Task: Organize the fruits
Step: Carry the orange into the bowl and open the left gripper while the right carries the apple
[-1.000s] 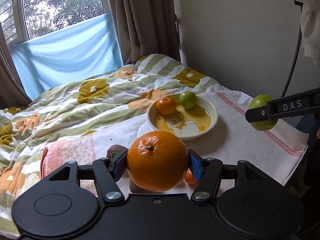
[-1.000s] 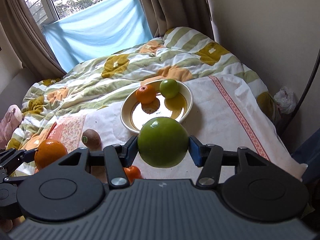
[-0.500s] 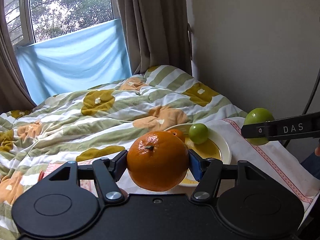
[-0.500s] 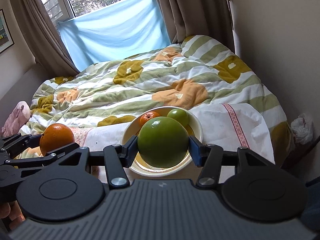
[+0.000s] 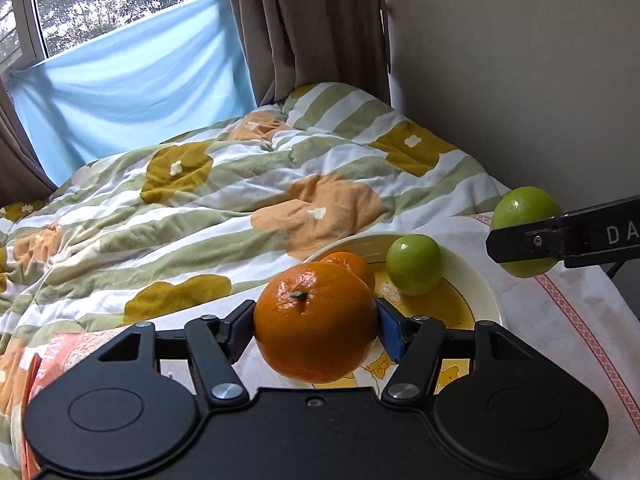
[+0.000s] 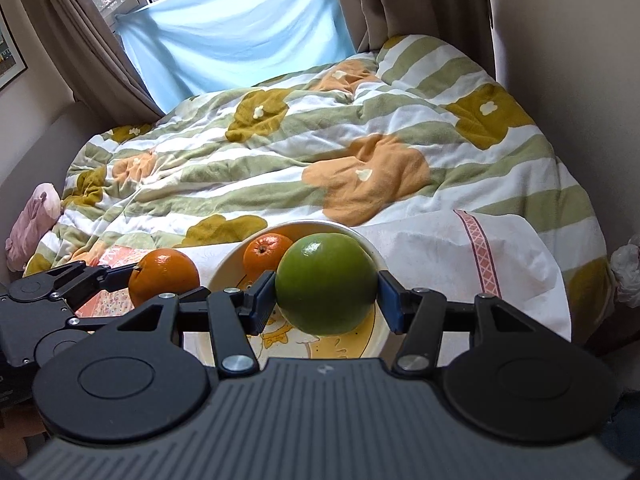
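My left gripper [image 5: 316,320] is shut on a large orange [image 5: 314,320] and holds it over the near left rim of a cream bowl [image 5: 486,292] with a yellow cartoon print. In the bowl lie a small orange [image 5: 352,264] and a small green fruit [image 5: 414,264]. My right gripper [image 6: 326,292] is shut on a large green fruit [image 6: 326,284] above the bowl [image 6: 224,272]. The left gripper with its orange [image 6: 164,276] shows at the left in the right wrist view. The right gripper's green fruit [image 5: 524,216] shows at the right in the left wrist view.
The bowl sits on a white cloth with a red border [image 6: 480,256] on a bed. A striped, flowered quilt [image 5: 240,184] covers the bed behind. A wall [image 5: 520,60] is on the right, curtains and a window behind. A pink soft toy [image 6: 32,224] lies at the far left.
Both grippers have moved forward and lower toward the bowl with their fruits. The bowl now lies right under both held fruits. The loose fruits on the cloth have dropped out of view.
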Motion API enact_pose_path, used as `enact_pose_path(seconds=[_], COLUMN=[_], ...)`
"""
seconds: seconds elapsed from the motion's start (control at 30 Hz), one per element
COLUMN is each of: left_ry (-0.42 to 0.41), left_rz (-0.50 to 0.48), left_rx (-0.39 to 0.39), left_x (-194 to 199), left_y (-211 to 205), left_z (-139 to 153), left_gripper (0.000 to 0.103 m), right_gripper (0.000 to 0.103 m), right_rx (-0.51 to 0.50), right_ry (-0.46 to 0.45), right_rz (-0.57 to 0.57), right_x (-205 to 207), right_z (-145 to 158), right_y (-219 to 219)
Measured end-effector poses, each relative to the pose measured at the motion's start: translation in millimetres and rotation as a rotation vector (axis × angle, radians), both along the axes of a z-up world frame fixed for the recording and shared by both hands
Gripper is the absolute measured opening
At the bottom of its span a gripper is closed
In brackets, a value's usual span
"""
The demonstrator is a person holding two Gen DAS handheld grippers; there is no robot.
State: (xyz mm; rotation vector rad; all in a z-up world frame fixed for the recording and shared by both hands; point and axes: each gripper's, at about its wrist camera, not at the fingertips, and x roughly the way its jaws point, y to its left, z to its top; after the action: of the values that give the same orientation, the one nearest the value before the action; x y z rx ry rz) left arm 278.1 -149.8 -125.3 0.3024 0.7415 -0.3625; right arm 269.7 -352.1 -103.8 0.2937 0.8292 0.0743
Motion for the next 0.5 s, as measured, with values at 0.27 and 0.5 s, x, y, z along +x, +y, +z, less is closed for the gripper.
enact_pose_path(seconds=[0.27, 0.5], left_ry=[0.045, 0.082], left_rz=[0.001, -0.013], left_rx=[0.083, 0.138], left_x=[20.5, 25.8], left_y=[-19.7, -28.4], left_z=[-36.0, -52.0], left_gripper=[0.067, 0.068], right_gripper=[0.069, 0.069], right_rx=[0.018, 0.024], right_ry=[0.068, 0.087], right_rz=[0.027, 0.035], right_x=[22.8, 30.3], right_z=[-30.0, -37.8], right_y=[-10.8, -12.2])
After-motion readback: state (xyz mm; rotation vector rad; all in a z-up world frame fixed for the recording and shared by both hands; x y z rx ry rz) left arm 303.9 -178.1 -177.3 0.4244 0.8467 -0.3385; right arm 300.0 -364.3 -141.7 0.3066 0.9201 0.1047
